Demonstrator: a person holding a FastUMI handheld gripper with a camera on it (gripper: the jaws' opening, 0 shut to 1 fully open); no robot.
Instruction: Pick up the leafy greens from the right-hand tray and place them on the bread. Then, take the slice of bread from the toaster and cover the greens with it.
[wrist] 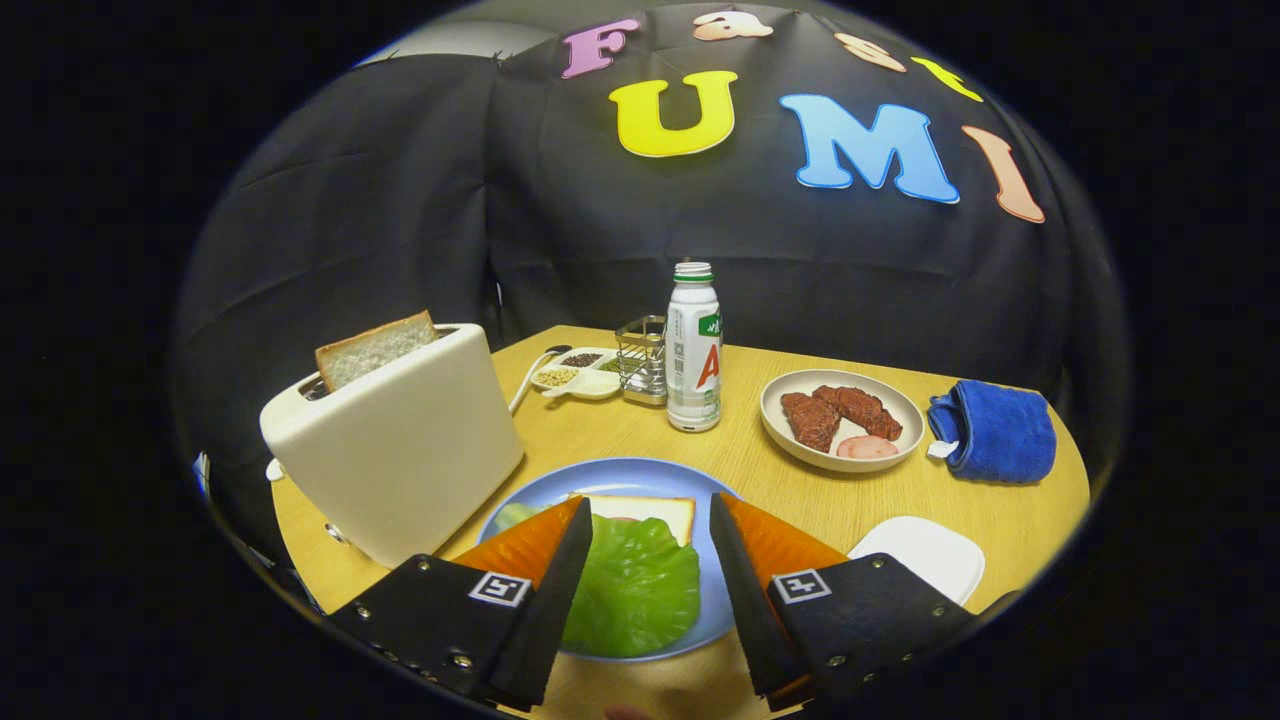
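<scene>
A green leaf [635,585] lies on the bread slice [645,512] on the blue plate [620,476], directly between my fingers. My gripper [650,505] is open above it, and neither finger touches the leaf. A second slice of bread [375,347] sticks up from the slot of the cream toaster [400,445], which stands to the left of the plate and my left finger. An empty white tray [925,553] sits just beyond my right finger.
A white bottle [693,350], a wire holder [641,358] and a small condiment dish [578,372] stand at the table's back. A bowl with meat pieces [840,420] and a folded blue cloth [995,430] lie at the right.
</scene>
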